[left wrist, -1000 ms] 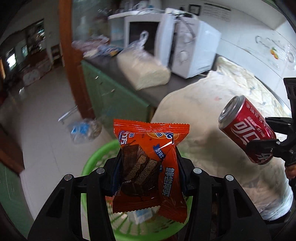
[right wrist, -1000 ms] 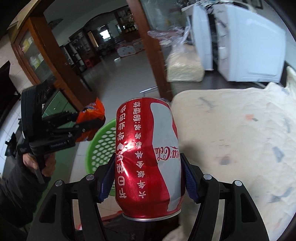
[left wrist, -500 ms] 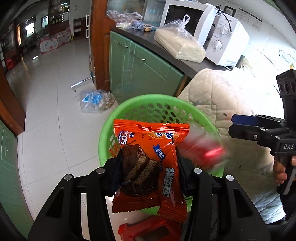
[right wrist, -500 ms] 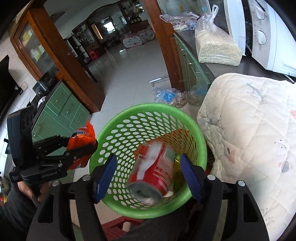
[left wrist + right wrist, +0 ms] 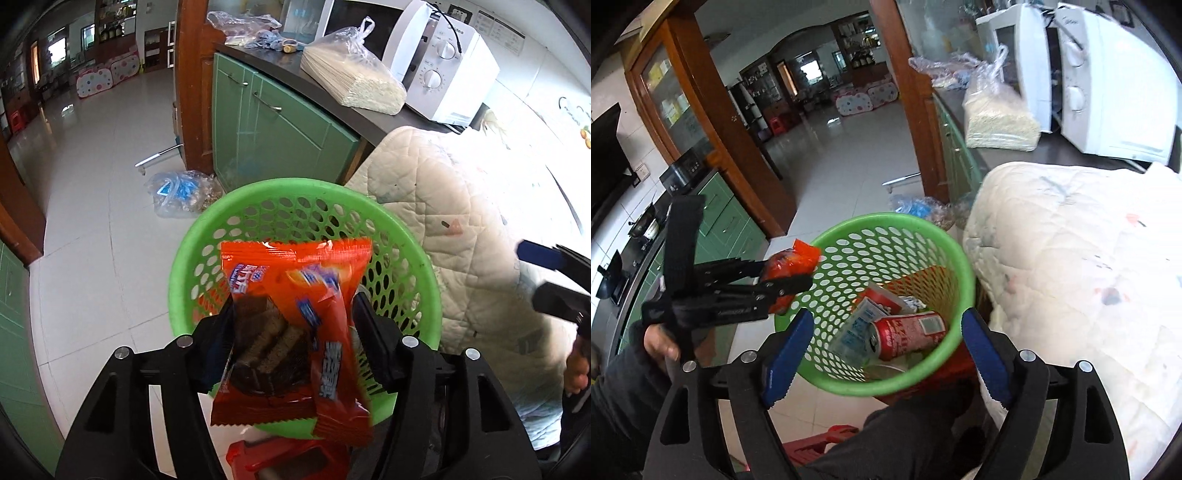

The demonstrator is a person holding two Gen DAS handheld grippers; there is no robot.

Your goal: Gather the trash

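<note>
My left gripper (image 5: 293, 328) is shut on an orange snack packet (image 5: 291, 325) and holds it over the near rim of a green perforated basket (image 5: 236, 206). In the right wrist view the left gripper (image 5: 790, 275) and its packet (image 5: 792, 260) sit at the left rim of the basket (image 5: 923, 229). My right gripper (image 5: 886, 350) is open and empty above the basket. A red cola can (image 5: 908, 334) lies on its side inside the basket among cartons and wrappers (image 5: 857, 325).
A table under a white quilted cover (image 5: 1071, 277) stands right of the basket. A green cabinet counter (image 5: 280, 118) holds a white microwave (image 5: 443, 66) and a bagged bundle (image 5: 354, 77). A plastic bag (image 5: 181, 188) lies on the tiled floor. A red stool (image 5: 288, 458) is under the basket.
My right gripper opened and the cola can fell into the basket, where it now lies. My left gripper stays shut on the snack packet and has come over the basket rim.
</note>
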